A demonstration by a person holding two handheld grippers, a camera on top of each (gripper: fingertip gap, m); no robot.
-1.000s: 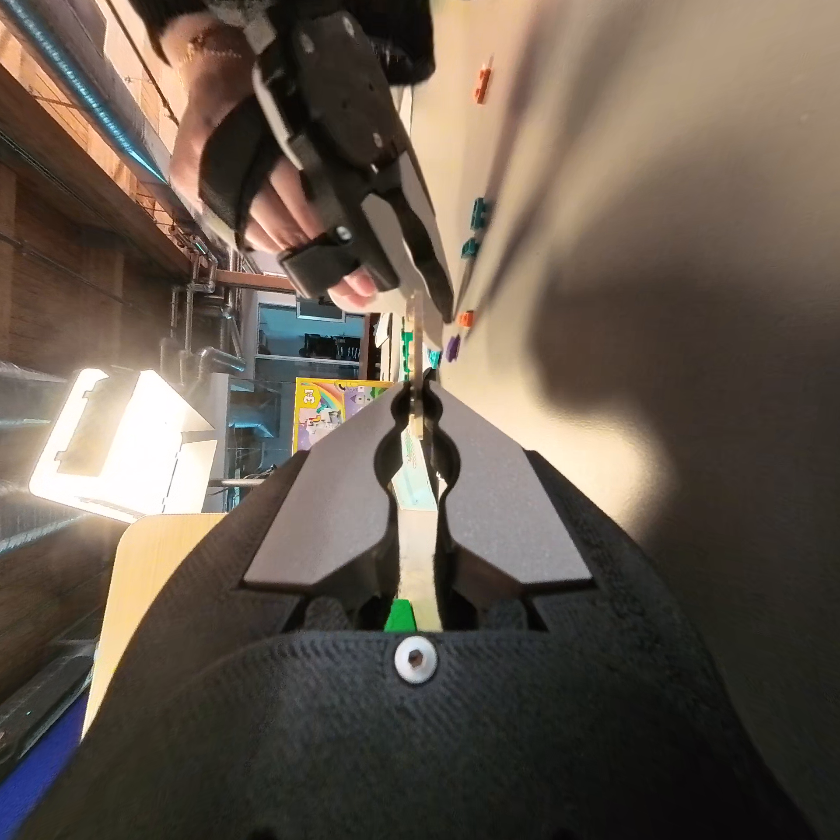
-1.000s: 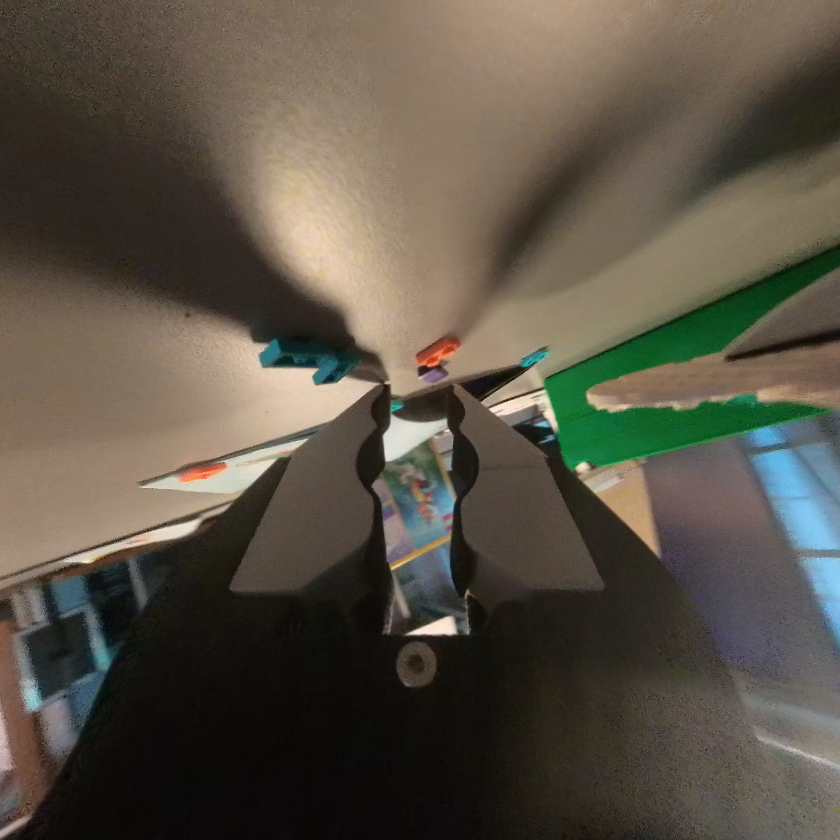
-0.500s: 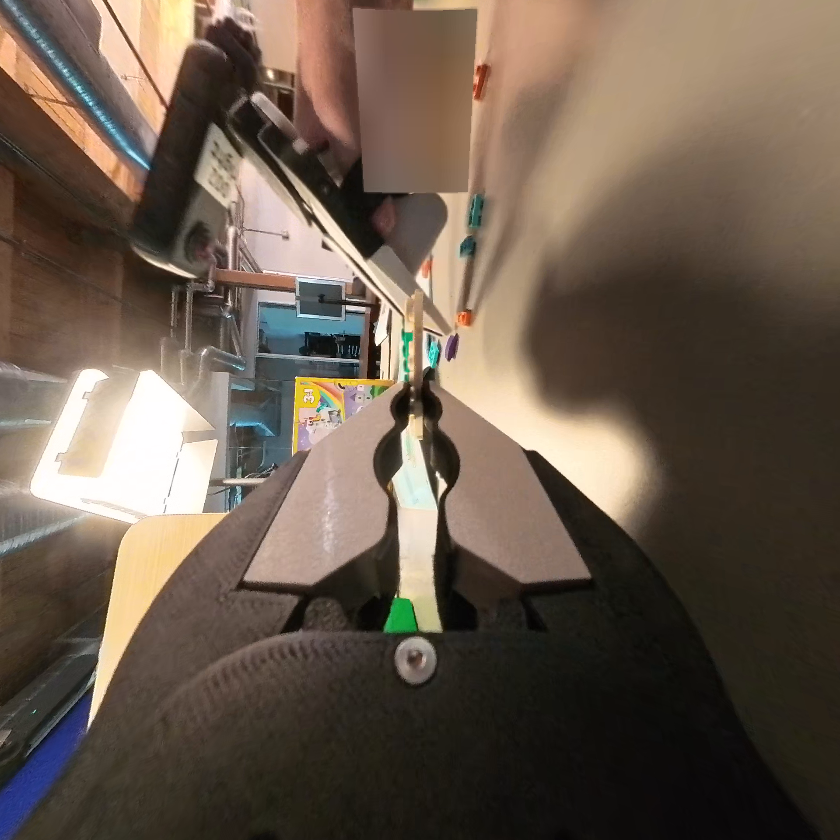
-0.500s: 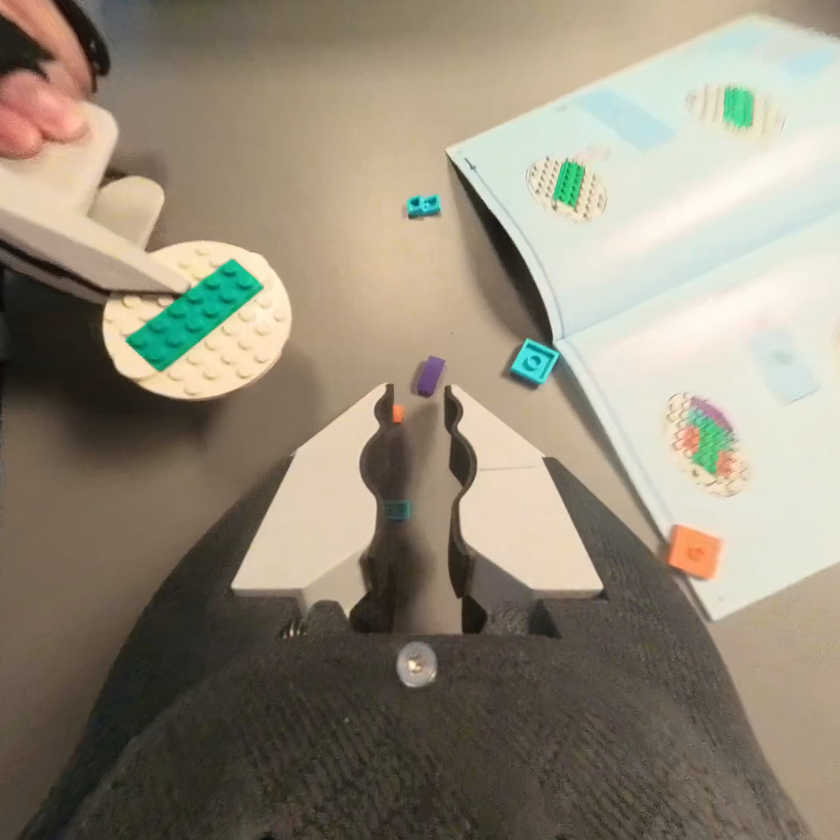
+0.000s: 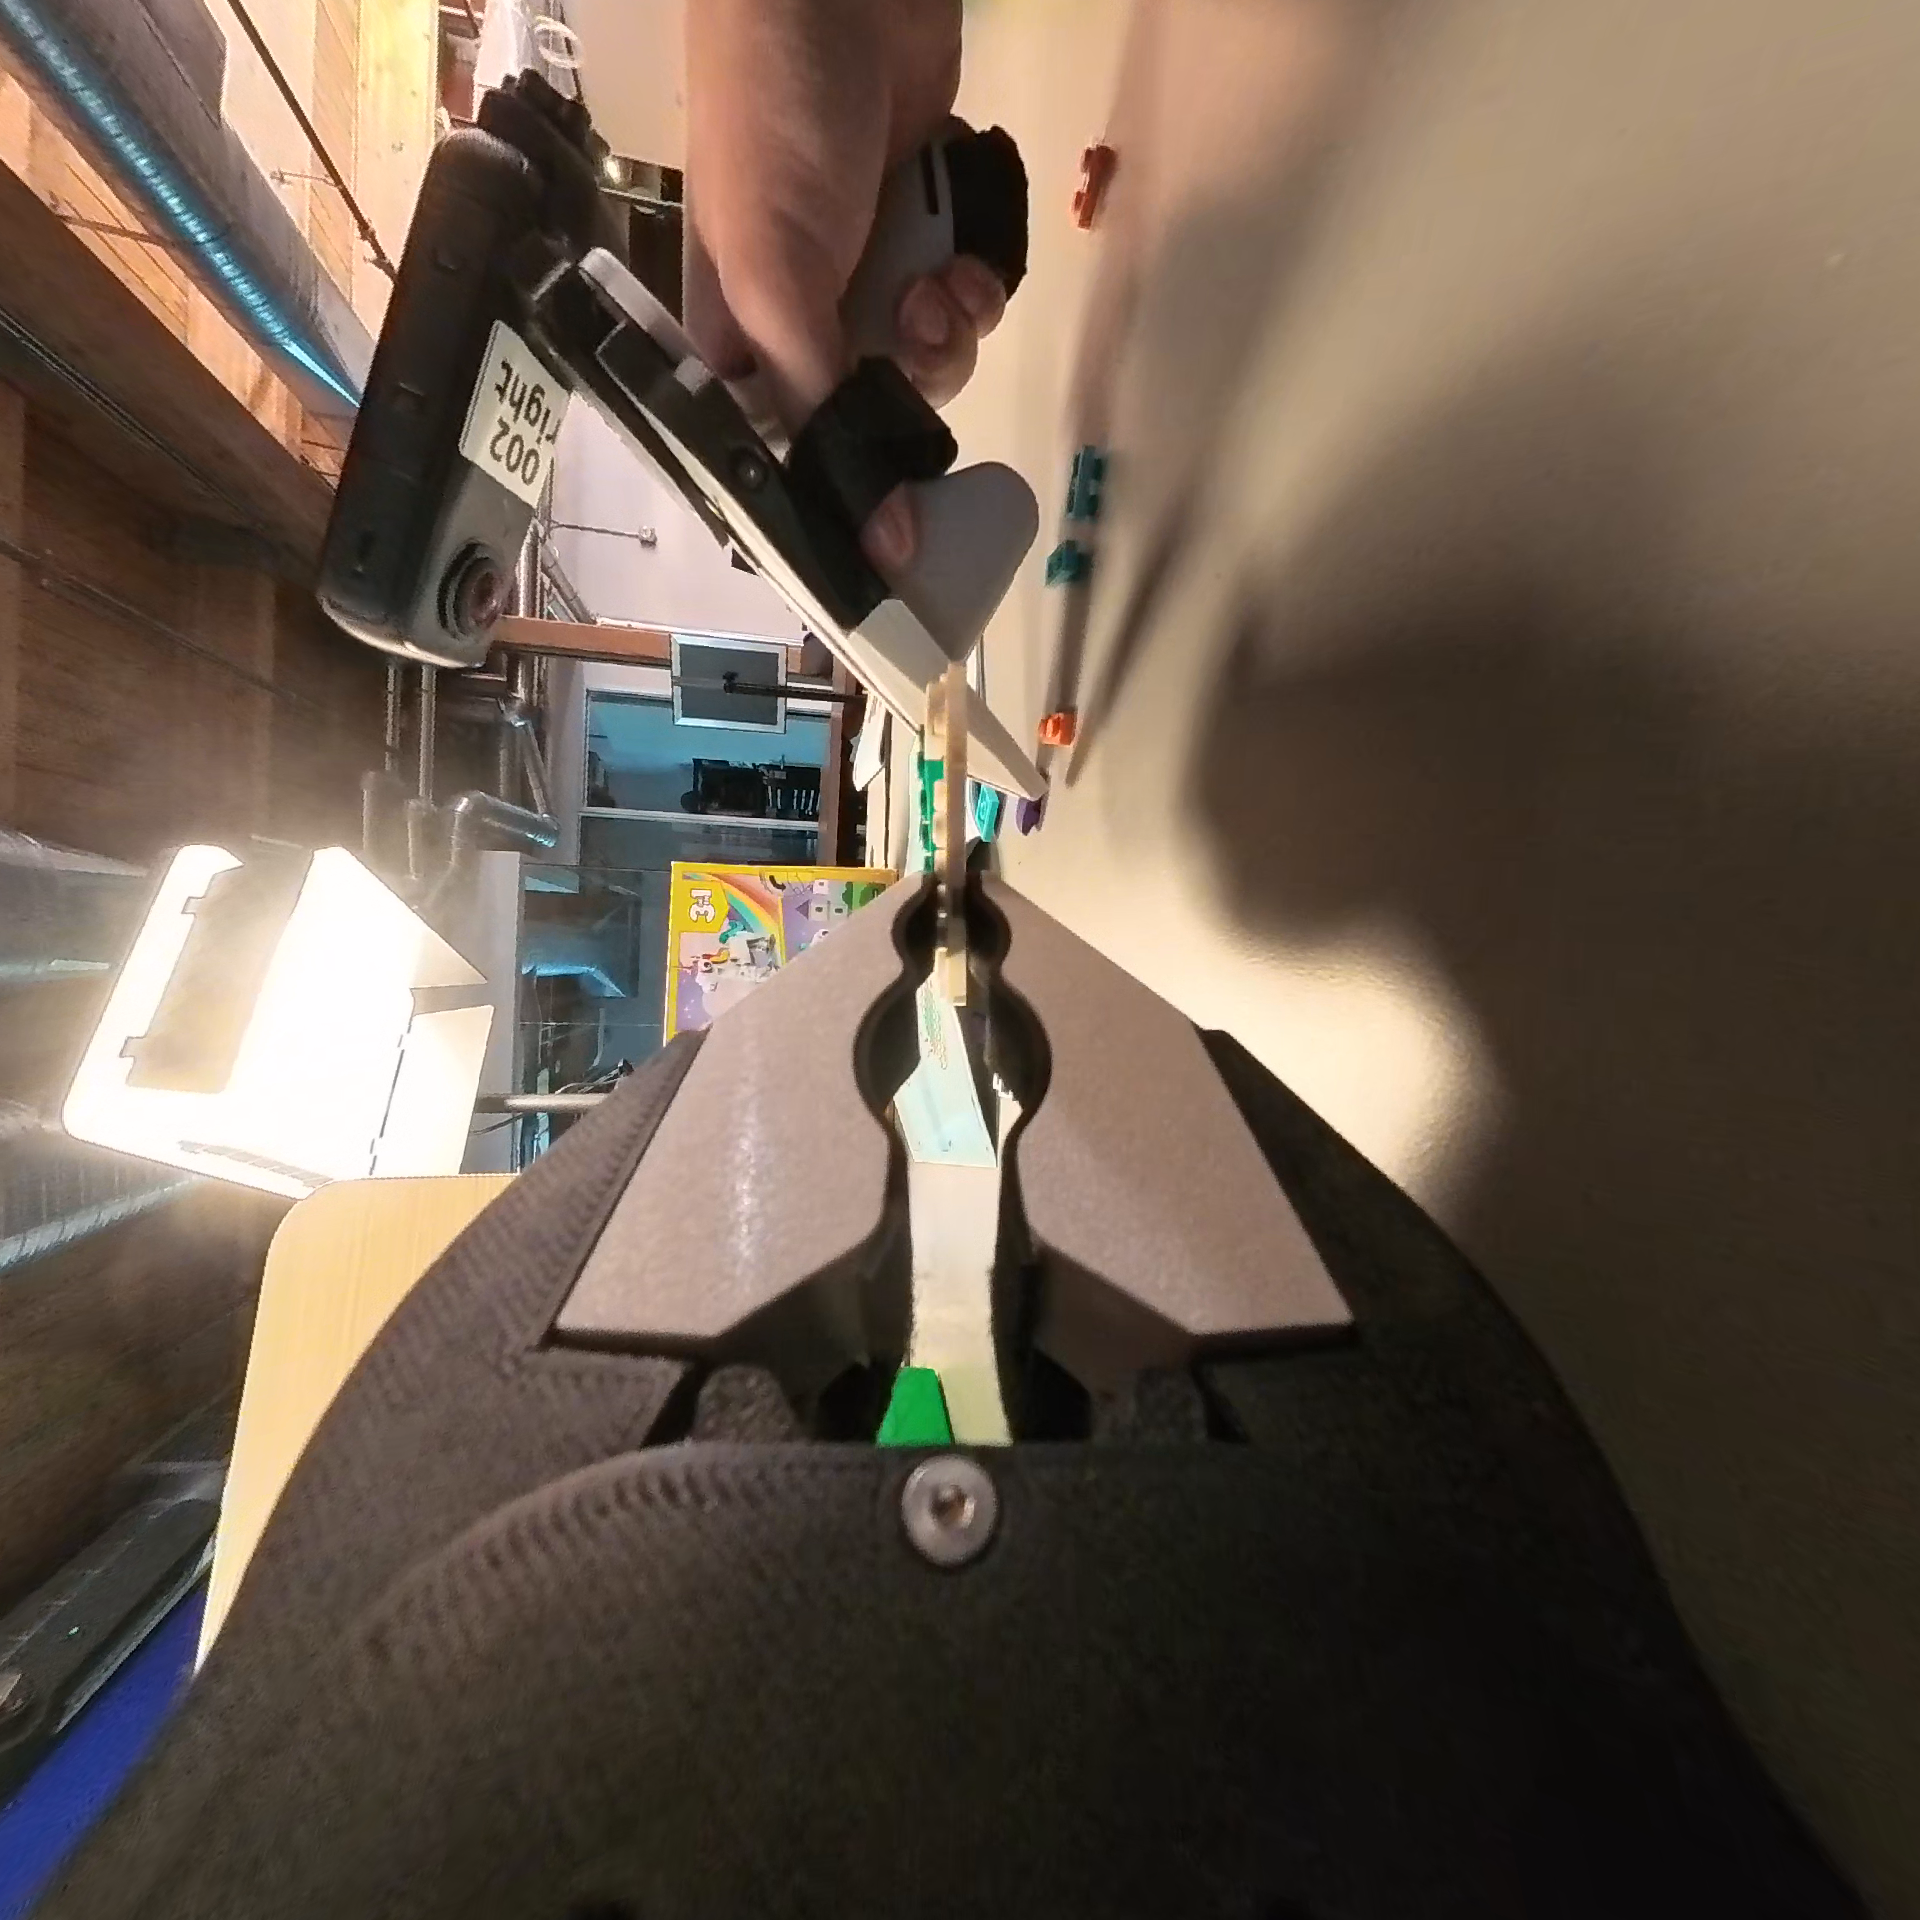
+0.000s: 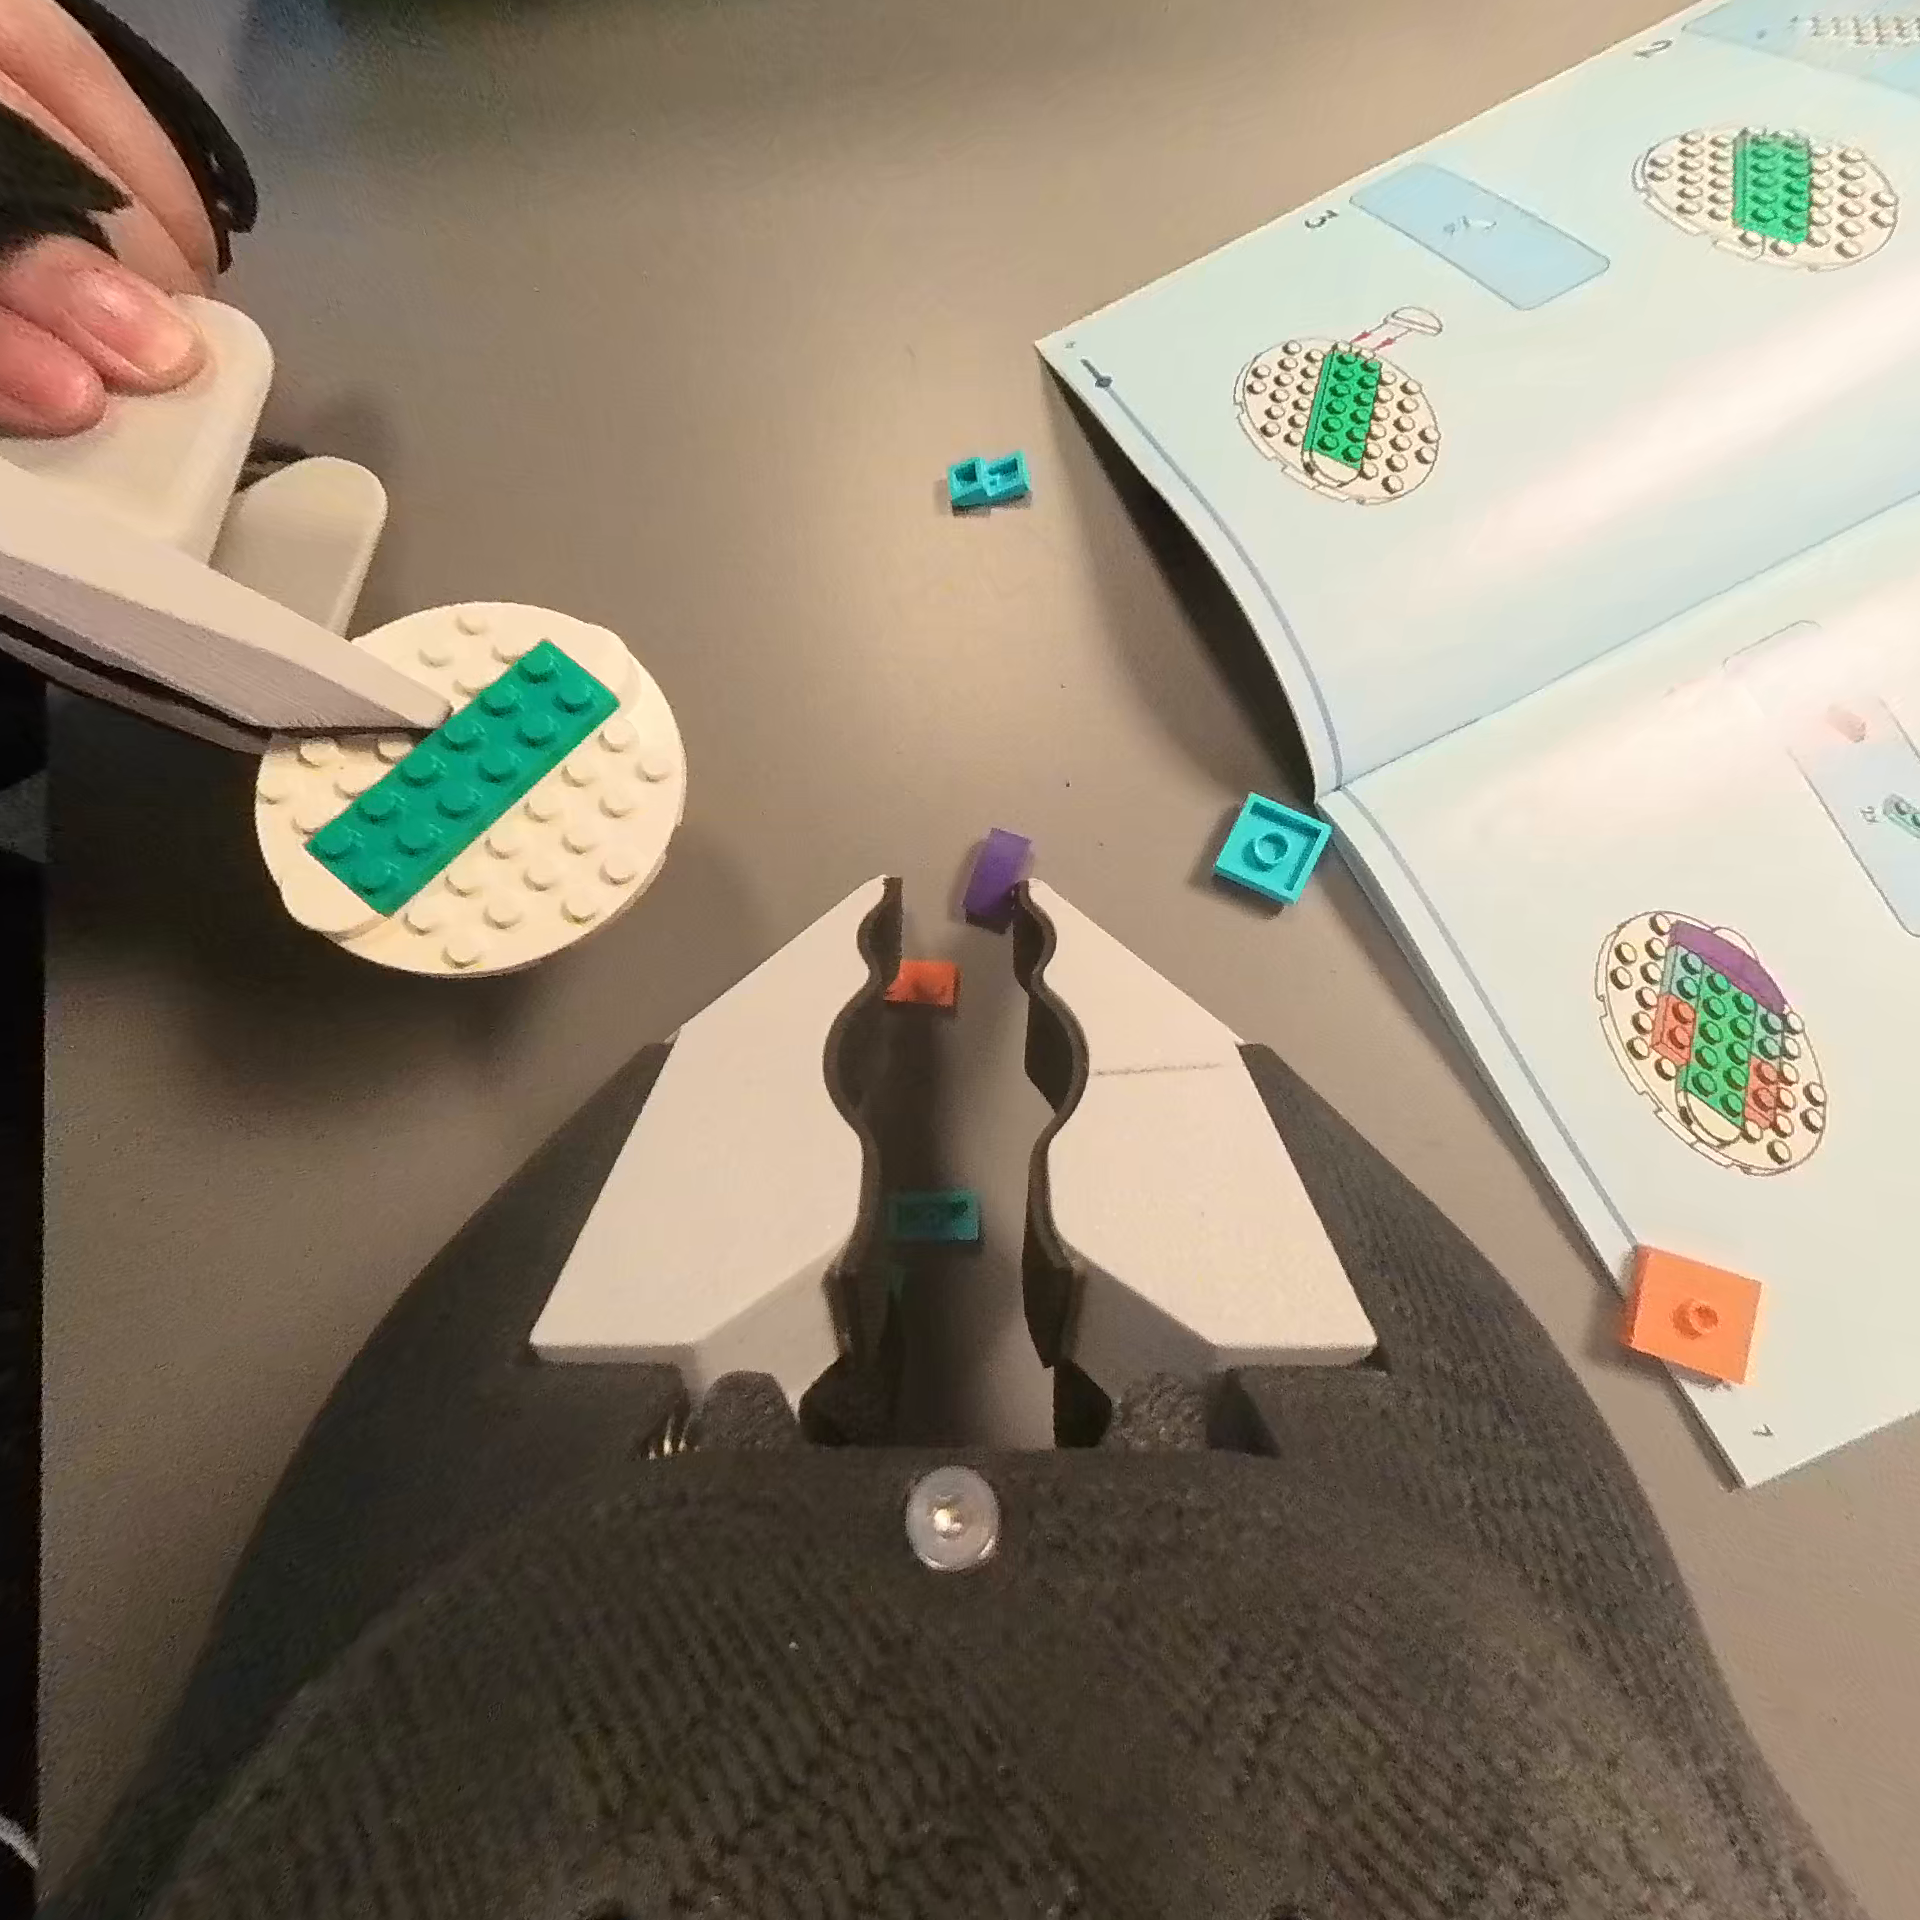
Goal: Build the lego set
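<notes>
Gripping the round plate (image 6: 473, 790) by its left rim, the left gripper (image 6: 416, 717) has its fingers clamped on it; a green plate (image 6: 462, 779) is pressed onto the plate's studs. The left wrist view shows that plate only edge-on between its own fingers (image 5: 951, 914), with the table (image 5: 1558, 520) turned to the right side of the picture and the studs hidden. It does show what the right wrist view cannot: the right gripper's body (image 5: 623, 436), its camera and the hand (image 5: 810, 208) holding it, plus a lamp (image 5: 270, 1018) and a yellow box (image 5: 769, 935) far off.

The right gripper (image 6: 956, 899) hovers above the table with its fingers narrowly apart, holding nothing. Seen between them lie a small orange piece (image 6: 922, 981) and a teal piece (image 6: 935, 1216); a purple piece (image 6: 995, 873) sits just beyond the tips. To the right are a blue tile (image 6: 1270, 852), an open booklet (image 6: 1610, 623) and an orange tile (image 6: 1691, 1325) on its near corner. Farther off lies a blue clip (image 6: 987, 480).
</notes>
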